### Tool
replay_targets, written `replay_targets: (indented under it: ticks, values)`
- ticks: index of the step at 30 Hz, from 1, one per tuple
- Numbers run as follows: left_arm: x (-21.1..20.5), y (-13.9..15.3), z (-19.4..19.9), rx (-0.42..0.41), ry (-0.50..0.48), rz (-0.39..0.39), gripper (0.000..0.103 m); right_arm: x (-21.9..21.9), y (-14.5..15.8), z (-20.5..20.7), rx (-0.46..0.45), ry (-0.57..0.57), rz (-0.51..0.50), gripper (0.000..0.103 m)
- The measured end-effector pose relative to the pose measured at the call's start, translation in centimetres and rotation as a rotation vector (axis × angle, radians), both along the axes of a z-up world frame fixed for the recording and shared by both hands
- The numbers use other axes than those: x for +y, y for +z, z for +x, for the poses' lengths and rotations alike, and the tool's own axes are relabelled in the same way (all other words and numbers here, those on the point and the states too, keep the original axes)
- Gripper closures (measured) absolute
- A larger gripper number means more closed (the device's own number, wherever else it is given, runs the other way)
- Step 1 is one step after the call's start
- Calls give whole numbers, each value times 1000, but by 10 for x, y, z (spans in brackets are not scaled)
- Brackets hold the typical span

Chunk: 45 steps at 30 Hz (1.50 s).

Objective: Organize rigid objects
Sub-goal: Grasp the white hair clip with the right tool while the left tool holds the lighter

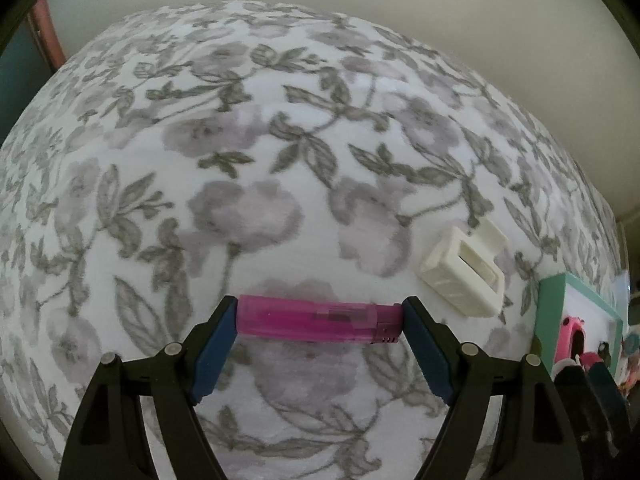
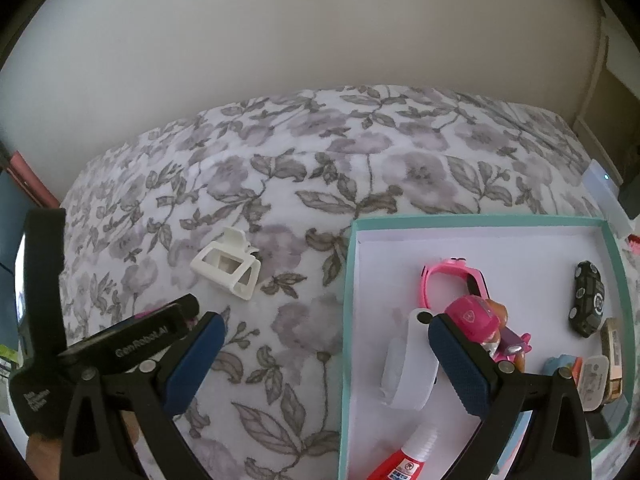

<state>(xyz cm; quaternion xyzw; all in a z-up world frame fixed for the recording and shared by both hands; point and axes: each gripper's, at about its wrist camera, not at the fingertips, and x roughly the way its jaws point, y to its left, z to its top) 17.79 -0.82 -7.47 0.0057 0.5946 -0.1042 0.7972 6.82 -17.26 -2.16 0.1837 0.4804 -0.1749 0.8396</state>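
Bedding (image 1: 280, 128) printed with grey leaves and mauve flowers fills both views. Next in size, a mint-rimmed white box (image 2: 480, 222) sits at the lower right of the right wrist view, holding a pink watch (image 2: 448, 276), a black toy car (image 2: 587, 300), a pink toy figure (image 2: 476, 316), a white strap (image 2: 408, 368) and a red-and-white glue tube (image 2: 404, 460). A white hair claw clip (image 1: 464, 268) lies on the bedding just left of the box. The pink translucent lighter (image 1: 316, 322) lies low in the centre of the left wrist view, its long axis running left to right, its dark metal head pointing right. The left gripper (image 1: 318, 320) clamps it lengthwise, one blue pad on each end. The right gripper (image 2: 326, 344) stands released, jaws wide apart, straddling the box's left rim.
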Motion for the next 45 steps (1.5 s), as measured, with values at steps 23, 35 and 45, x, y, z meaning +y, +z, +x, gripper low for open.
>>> replay_targets:
  ticks: [23, 35, 45]
  values:
    - [76, 22, 4, -74, 319, -15, 21, 36, -27, 56, 38, 76, -36, 0]
    - [77, 23, 5, -80, 329, -17, 21, 44, -47, 82, 66, 85, -29, 0]
    - [75, 18, 6, -65, 324, -7, 21, 51, -62, 93, 99, 97, -53, 1]
